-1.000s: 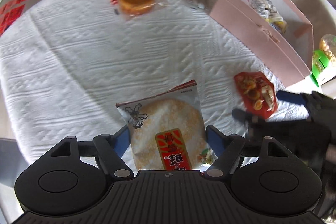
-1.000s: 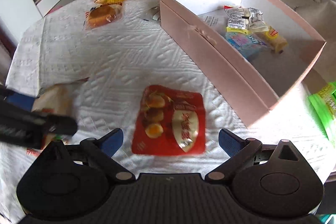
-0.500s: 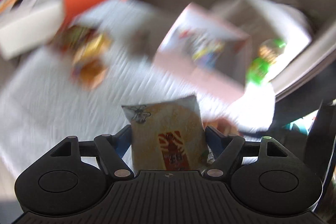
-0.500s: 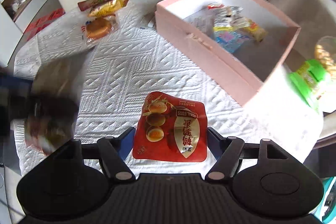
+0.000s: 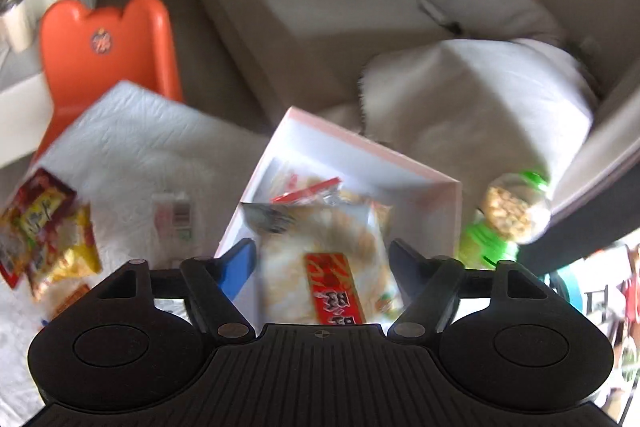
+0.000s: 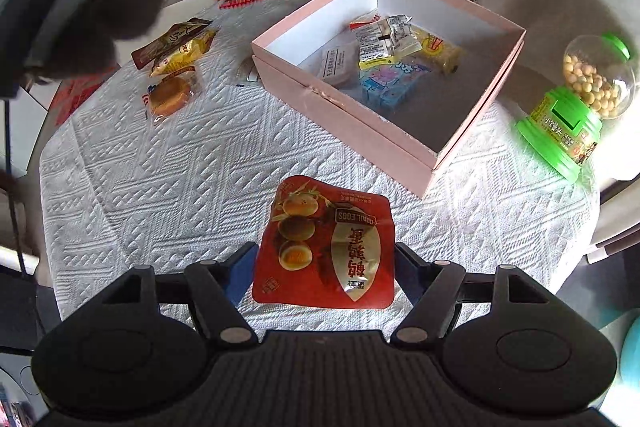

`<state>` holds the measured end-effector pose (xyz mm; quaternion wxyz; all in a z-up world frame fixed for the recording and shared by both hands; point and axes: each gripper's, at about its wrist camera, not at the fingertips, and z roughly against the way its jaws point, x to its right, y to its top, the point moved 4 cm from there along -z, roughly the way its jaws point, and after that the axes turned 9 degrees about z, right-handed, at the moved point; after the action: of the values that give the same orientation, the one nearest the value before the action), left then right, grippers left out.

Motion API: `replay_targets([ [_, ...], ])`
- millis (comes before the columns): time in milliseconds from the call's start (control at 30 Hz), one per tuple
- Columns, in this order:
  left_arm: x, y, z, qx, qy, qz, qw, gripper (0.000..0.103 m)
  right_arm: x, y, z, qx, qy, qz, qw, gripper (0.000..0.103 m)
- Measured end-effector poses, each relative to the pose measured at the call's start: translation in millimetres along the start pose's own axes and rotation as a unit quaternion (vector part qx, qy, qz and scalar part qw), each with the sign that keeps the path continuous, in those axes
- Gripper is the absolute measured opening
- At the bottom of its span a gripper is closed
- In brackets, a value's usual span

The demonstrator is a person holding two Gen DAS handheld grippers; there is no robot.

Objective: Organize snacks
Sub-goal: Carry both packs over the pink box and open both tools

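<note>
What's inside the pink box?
The pink box holds a few wrapped snacks: a blue packet, a yellow one and silvery wrappers. Anything beneath them is covered.

— Any print you can make out?
— The red pouch point(image 6: 326, 247) carries a dark band reading "QUAIL EGGS", upside down in the right wrist view, with large Chinese characters on the gold oval beside it.
— And the rice cracker packet point(image 5: 326, 259)?
— A red label with dark Chinese characters, blurred; I cannot read them.
— The green-based jar point(image 6: 576, 107)?
— White Chinese characters on its label, too small to make out.
— Inside the pink box point(image 6: 344, 107)?
— A blue packet point(image 6: 394, 83) and a silver wrapper point(image 6: 380, 41) both bear print, none of it legible.
— The orange chair point(image 5: 106, 47)?
— A round emblem, lettering unreadable.
</note>
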<state>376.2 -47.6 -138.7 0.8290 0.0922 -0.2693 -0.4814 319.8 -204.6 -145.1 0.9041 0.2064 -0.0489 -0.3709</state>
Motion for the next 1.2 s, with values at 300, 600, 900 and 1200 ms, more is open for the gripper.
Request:
replay_targets([
  [300,-15.4,-1.2,9.0,0.031,-0.038,0.047,0.9977,0.073,16.1,19.9,-4.4,0.007,0.013,0.015,1.000,0.072],
  [600,-114.0,-60.4,58.3,0.059,0.045,0.220,0.9728,0.071,45.4,101.7,33.8,0.137,-0.029,0.027,0.990,0.073],
  [900,-165.8,-127.3,66.8,0.032,0.084,0.256,0.9625,0.070,25.8,161.6,-18.8,0.118,-0.036,0.117,0.985,0.077],
  [1200,-188.3,-137.9,75.5,0.056,0.067,0.247,0.9650,0.070,-58.7,258.3,-115.7,-0.027,0.033,0.179,0.983,0.083],
])
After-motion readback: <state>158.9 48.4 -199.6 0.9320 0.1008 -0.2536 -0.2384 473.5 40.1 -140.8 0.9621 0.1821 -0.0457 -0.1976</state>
